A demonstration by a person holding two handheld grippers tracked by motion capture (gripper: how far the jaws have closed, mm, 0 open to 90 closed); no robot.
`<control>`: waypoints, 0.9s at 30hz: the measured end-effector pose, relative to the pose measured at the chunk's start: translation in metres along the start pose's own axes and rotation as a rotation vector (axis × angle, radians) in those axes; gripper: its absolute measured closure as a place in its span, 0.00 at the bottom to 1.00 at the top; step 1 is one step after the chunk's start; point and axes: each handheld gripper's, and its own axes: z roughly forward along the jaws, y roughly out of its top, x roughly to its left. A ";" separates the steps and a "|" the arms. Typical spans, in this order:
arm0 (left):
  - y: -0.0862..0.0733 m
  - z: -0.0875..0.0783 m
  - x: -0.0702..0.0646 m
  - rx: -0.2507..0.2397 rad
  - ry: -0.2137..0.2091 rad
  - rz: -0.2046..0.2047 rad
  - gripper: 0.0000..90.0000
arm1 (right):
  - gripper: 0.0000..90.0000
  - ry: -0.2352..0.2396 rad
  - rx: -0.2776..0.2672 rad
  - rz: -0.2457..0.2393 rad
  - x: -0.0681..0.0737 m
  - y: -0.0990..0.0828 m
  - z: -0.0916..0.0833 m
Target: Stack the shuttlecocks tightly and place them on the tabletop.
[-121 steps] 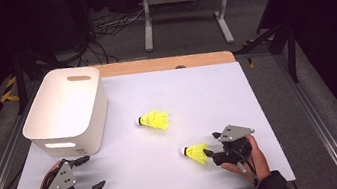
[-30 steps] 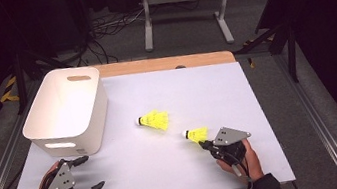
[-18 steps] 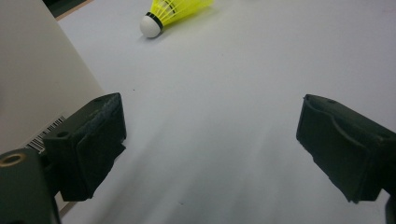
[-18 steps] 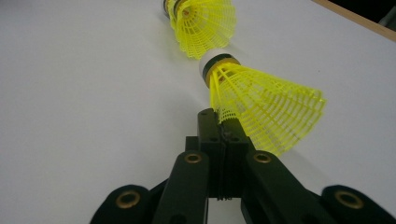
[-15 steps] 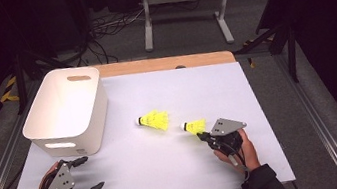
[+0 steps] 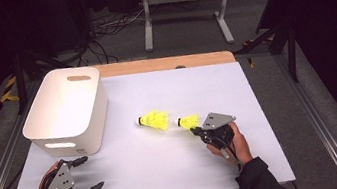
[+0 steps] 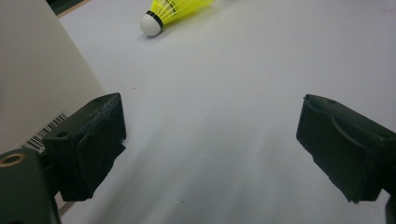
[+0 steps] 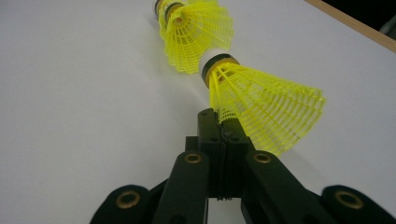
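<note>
Near left corner of table [image 6: 168, 175]: left gripper [image 6: 83, 176] in the person's left hand, resting low over the white surface, jaws spread wide, nothing between them. In left gripper view, both black pads [image 7: 95, 140] well apart, bare white surface between.

Left, far half: white bin [image 6: 67, 112], open top, handle slot in far wall, second slot in near wall. Barcode label on bin wall, just beside the left jaw in left gripper view. Bin interior not resolvable in detail.

Centre: loose shuttlecock [image 6: 154, 120] lying on its side on the white surface, white cork pointing left, yellow skirt pointing right. Same item at top of left gripper view [image 7: 175, 10], well apart from the jaws.

Right of centre: held shuttlecock [image 6: 188, 121], just beside the loose one, cork pointing left, skirt toward the gripper. Touching or apart from the loose one: cannot tell from high view. In right gripper view, skirt edge [image 8: 266, 105] pinched between the jaw tips, cork end directed at the loose skirt [image 8: 194, 32].

Right, near half: right gripper [image 6: 196, 131] in the person's right hand, jaws clamped together on the skirt edge of the held shuttlecock, grey plate on top, pointing left and far.
</note>
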 end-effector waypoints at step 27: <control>0.000 -0.001 -0.001 0.000 -0.006 0.004 0.10 | 1.00 0.046 0.018 -0.054 0.009 0.034 0.049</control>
